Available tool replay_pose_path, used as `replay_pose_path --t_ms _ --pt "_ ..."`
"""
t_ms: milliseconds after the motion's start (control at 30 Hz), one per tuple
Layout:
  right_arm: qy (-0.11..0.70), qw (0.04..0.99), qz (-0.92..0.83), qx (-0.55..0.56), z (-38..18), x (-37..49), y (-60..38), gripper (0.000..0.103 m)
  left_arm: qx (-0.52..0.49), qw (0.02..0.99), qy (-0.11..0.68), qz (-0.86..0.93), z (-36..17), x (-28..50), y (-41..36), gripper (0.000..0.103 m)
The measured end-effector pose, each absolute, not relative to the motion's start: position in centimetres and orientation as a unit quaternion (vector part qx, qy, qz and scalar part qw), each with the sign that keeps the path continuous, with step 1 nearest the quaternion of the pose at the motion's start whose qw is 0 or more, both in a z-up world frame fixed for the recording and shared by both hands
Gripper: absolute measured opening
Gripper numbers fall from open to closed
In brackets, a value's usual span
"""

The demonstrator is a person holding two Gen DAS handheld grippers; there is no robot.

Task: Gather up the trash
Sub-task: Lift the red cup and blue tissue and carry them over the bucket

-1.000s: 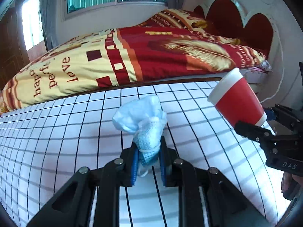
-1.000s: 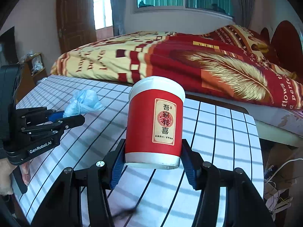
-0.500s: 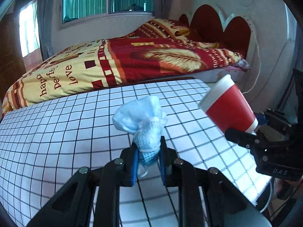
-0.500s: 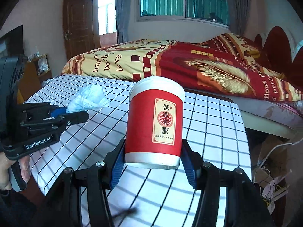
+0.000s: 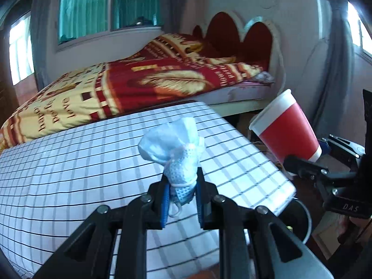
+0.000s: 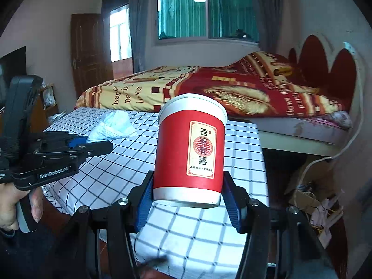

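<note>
Left tongs point(image 5: 181, 195) pinched tight on crumpled face mask point(image 5: 173, 144), lifted clear above checked counter point(image 5: 69, 162). Right tongs point(image 6: 187, 200) half-spread, clamping red paper cup point(image 6: 190, 148) at base, upright, likely for carrying both to bin.

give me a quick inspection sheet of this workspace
surface: checked tablecloth, nothing lying on it
job's things: crumpled blue face mask; red paper cup, upright
clutter: cardboard and papers on the floor
grippers: left gripper shut on the mask; right gripper shut on the cup's base
cables: white cable hanging by the bed
surroundings: bed with red and yellow cover, window, brown door
</note>
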State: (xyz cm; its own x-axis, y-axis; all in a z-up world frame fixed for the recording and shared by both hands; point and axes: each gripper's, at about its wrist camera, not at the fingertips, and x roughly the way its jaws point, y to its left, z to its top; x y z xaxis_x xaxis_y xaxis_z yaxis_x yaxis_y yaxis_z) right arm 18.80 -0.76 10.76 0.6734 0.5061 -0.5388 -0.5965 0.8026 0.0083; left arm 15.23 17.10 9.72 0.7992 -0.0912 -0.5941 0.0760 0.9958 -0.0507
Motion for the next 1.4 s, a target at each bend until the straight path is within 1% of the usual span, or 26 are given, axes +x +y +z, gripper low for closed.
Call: replay_pose_path --t_ms 267,467,700,933,1400 --pt "0.261 0.928 0.253 -0.075 10.6 14.9 -8.5 0.058 0.015 0.951 0.294 -0.096 9.5 13.3 10.1 0.02" --pt "0.266 0.937 0.216 -0.07 9.8 13.5 -13.2 0.058 0.014 0.945 0.301 -0.125 8.3 12.8 7.5 0.02" --pt "0.283 0.942 0.174 -0.057 7.5 11.9 -18.6 0.058 0.022 0.936 0.315 -0.157 6.7 11.9 3.8 0.02" --pt "0.293 0.944 0.144 -0.042 6.2 10.7 -21.9 0.058 0.048 0.931 0.313 -0.182 5.7 10.9 0.0 0.02" --pt "0.35 0.93 0.105 -0.042 1.3 9.9 -25.7 0.058 0.051 0.904 0.359 -0.226 1.0 10.4 -4.3 0.02"
